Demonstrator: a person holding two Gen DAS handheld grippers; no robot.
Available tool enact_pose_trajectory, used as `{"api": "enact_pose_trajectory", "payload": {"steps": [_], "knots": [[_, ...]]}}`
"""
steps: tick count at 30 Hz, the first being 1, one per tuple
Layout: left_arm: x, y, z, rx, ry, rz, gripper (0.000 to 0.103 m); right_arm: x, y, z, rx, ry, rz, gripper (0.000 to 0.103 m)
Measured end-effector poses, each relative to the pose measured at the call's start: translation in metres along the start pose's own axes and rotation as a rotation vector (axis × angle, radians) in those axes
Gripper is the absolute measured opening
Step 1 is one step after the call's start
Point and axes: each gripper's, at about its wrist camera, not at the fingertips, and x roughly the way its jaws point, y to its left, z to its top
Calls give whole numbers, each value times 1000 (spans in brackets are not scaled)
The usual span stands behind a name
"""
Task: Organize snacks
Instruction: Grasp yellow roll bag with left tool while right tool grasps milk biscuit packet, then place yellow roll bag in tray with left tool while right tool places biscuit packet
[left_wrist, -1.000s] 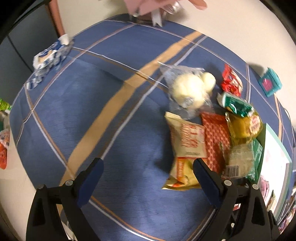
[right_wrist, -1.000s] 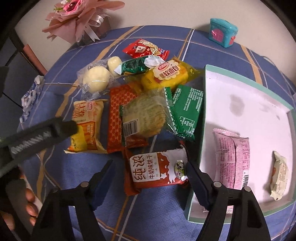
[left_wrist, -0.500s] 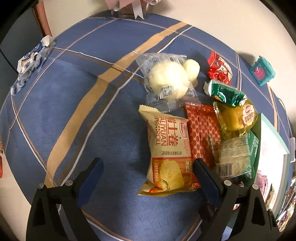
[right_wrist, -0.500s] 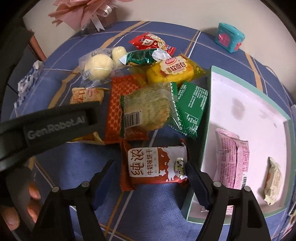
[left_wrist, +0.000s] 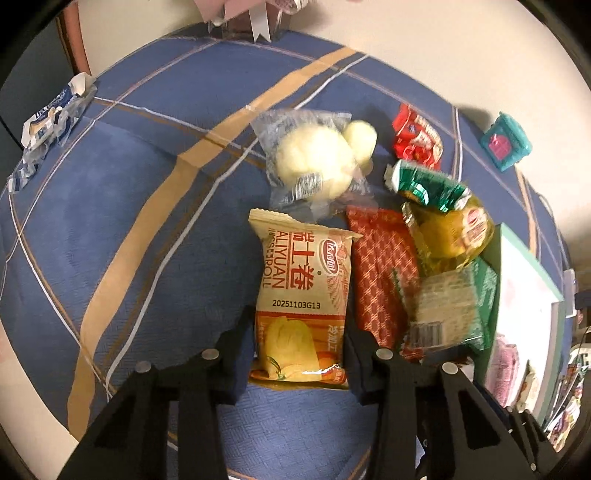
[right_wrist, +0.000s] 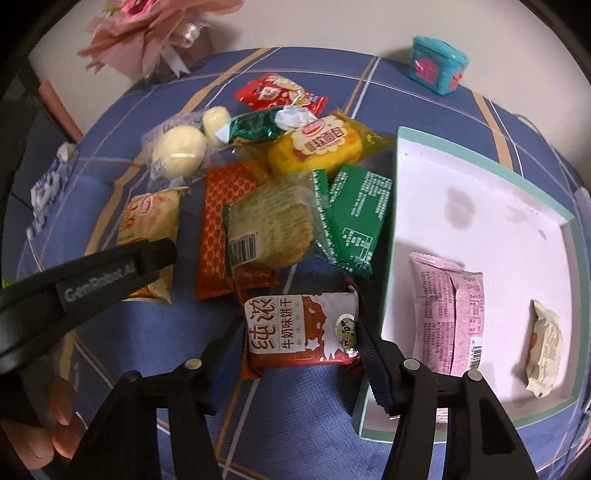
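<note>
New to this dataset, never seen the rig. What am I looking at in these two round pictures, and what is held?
No robot: a person holds a two-finger gripper in each hand, with a fisheye camera on each looking along the fingers.

Left view: the left gripper, its jaws just closed, pinches a yellow Swiss roll packet.

Right view: the right gripper, jaws just closing, straddles a red-and-white milk biscuit packet; contact looks likely but unsure.

Both packets lie on a blue plaid tablecloth among other snacks. Beside them is a teal-rimmed tray holding a pink packet.

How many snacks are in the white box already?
2. A pink packet lies near the box's front-left, and a small cream packet sits at its front-right. Nothing looks hidden.
</note>
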Motion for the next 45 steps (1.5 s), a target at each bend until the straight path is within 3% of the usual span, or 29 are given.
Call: {"api": "enact_pose_trajectory", "payload": {"steps": [10,19,32,39,45], "knots": [[-38,2,4,-10,-124,-32,39,-48,-22,14,79,-119,72,62],[-52,-10,0,36,-168,-38,39,-64,-51,12,183,-165,49,62],[-65,-107,-35,344,-200,-121,39,-64,-191,-17,592,-140,-123,62],[-68,-158,-48,468,-216,-161,39,-60,-219,-24,665,-126,-159,62],[-59,-187,-49,521,-214,-176,39,-64,-227,-19,659,-184,-173,62]]}}
